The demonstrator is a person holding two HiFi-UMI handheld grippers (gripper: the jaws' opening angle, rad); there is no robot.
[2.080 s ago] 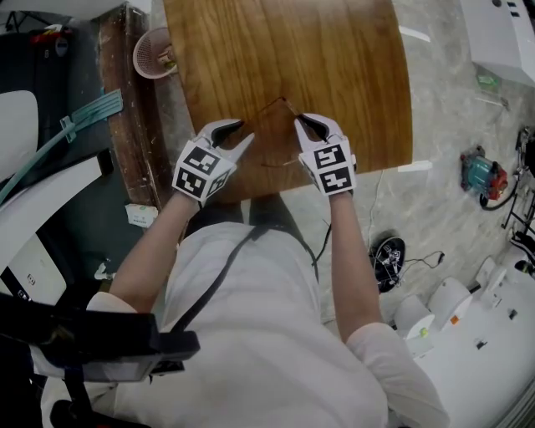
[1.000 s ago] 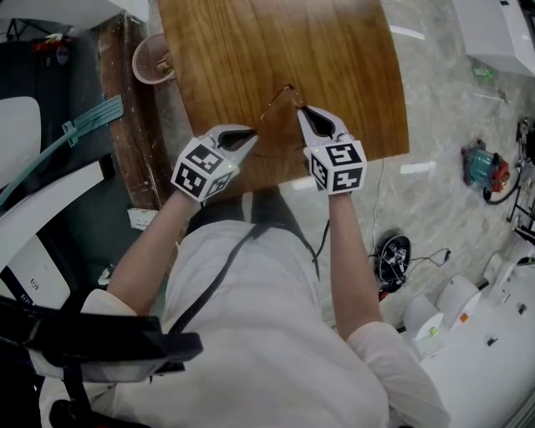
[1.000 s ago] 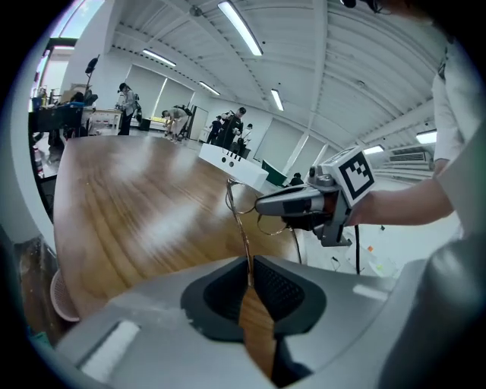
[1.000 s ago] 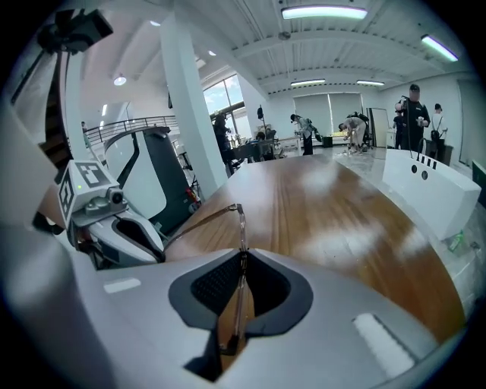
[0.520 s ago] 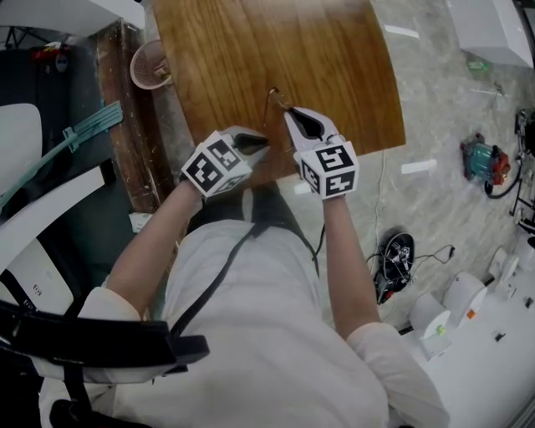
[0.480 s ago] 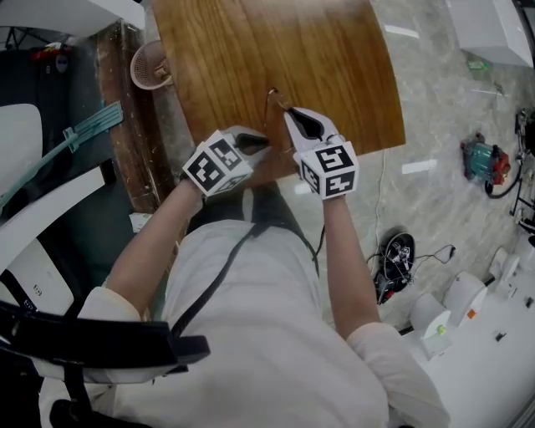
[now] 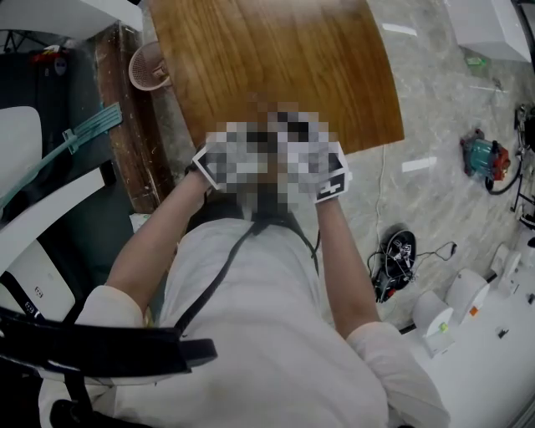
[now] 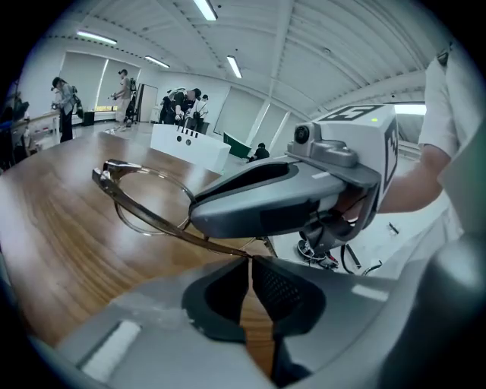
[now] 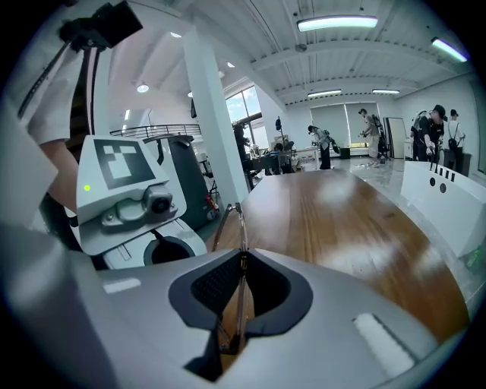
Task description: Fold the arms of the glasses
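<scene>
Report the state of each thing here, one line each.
glasses: held at both ends, one arm sticking out from the frame
left claw: jaws just closed further, pinching that arm's tip
right claw: shut on the glasses' frame
basket: upright

You're standing in a big open robotics lab. Around the wooden table (image 7: 276, 58), cables (image 7: 391, 261) and a teal tool (image 7: 480, 160) lie on the pale stone floor (image 7: 435, 109); beyond the table, strip lights (image 9: 336, 23) hang over other people (image 9: 435, 129) standing by white counters (image 8: 190, 146).
</scene>
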